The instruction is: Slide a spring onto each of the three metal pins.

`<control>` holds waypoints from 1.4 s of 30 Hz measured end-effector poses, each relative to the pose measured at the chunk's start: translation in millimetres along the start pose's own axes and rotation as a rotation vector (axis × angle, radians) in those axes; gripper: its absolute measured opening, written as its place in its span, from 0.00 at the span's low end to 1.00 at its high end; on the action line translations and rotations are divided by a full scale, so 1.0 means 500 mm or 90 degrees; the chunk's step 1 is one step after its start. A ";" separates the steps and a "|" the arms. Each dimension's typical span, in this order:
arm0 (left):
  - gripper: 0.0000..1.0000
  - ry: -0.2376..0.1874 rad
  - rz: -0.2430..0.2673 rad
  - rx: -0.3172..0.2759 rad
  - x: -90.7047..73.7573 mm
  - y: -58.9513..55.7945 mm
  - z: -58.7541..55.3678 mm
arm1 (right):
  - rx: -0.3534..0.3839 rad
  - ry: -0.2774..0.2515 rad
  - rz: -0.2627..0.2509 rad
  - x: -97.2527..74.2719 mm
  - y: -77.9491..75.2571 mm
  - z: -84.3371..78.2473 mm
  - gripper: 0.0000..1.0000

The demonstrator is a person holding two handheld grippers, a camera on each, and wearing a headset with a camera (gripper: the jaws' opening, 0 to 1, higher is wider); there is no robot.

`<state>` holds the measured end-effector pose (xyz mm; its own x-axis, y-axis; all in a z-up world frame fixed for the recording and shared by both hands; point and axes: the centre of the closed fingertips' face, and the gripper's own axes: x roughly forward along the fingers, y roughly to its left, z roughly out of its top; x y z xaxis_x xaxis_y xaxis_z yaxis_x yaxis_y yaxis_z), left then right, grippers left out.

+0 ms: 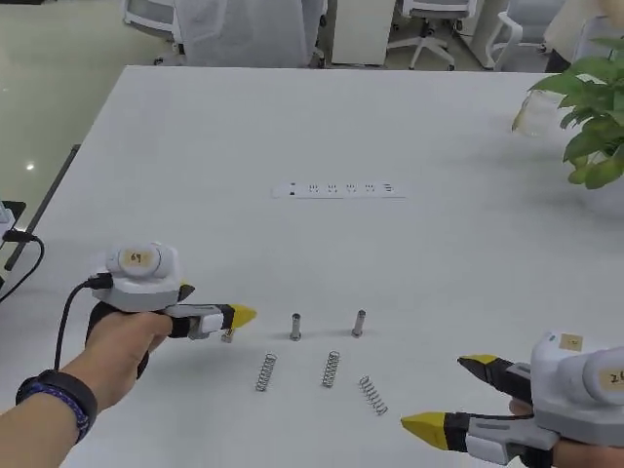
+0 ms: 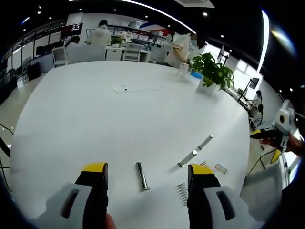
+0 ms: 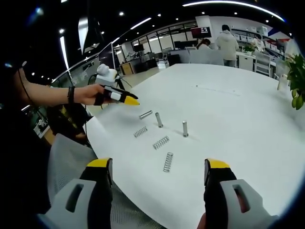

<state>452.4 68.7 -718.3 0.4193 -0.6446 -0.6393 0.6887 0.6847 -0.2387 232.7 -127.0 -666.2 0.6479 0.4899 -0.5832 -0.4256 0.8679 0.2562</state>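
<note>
The right gripper (image 1: 448, 393), jaws spread, is hovering near three springs (image 1: 331, 369) while the left gripper (image 1: 241, 315), likewise agape, is hanging beside a metal pin (image 2: 141, 175) lying flat.

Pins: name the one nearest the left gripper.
The leftmost pin, between the left gripper's open jaws; the other two pins stand farther right.

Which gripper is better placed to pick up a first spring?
Right, probably. The right gripper is open and its jaws face the nearest spring, with nothing between them. The left gripper is over by a pin, farther from the springs.
</note>
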 end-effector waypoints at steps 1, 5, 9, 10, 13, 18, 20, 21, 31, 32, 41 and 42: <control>0.62 0.001 0.002 -0.001 0.002 0.000 0.000 | 0.000 0.000 0.000 0.000 0.000 0.000 0.78; 0.59 0.007 0.005 -0.020 0.013 -0.002 -0.003 | 0.003 0.000 0.000 -0.001 0.001 -0.002 0.78; 0.54 0.019 0.010 -0.025 0.027 -0.004 -0.008 | 0.003 0.002 0.000 -0.002 0.001 -0.004 0.78; 0.53 0.021 0.009 -0.028 0.030 -0.004 -0.009 | 0.004 0.003 0.000 -0.002 0.001 -0.005 0.78; 0.48 0.027 0.011 -0.035 0.041 -0.006 -0.012 | 0.006 0.003 0.000 -0.002 0.000 -0.006 0.78; 0.38 0.040 0.015 -0.035 0.056 -0.003 -0.020 | 0.009 0.005 -0.001 -0.003 -0.001 -0.010 0.78; 0.37 0.048 0.017 -0.037 0.062 0.000 -0.025 | 0.012 0.006 -0.002 -0.003 -0.003 -0.012 0.77; 0.36 0.051 0.019 -0.037 0.065 0.002 -0.028 | 0.013 0.006 -0.002 -0.004 -0.003 -0.013 0.77; 0.26 0.074 0.022 -0.044 0.082 0.011 -0.047 | 0.022 0.010 -0.004 -0.007 -0.008 -0.023 0.77; 0.25 0.077 0.021 -0.045 0.084 0.011 -0.049 | 0.023 0.010 -0.005 -0.006 -0.009 -0.024 0.77; 0.19 0.097 0.026 -0.044 0.096 0.019 -0.064 | 0.027 0.014 -0.004 -0.006 -0.011 -0.029 0.77; 0.19 0.097 0.025 -0.045 0.097 0.019 -0.064 | 0.027 0.014 -0.004 -0.006 -0.011 -0.029 0.77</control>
<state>460.4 54.7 -775.0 0.3466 -0.5616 -0.7513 0.6279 0.7340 -0.2590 223.9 -134.6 -677.2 0.6364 0.4827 -0.6016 -0.3942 0.8740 0.2843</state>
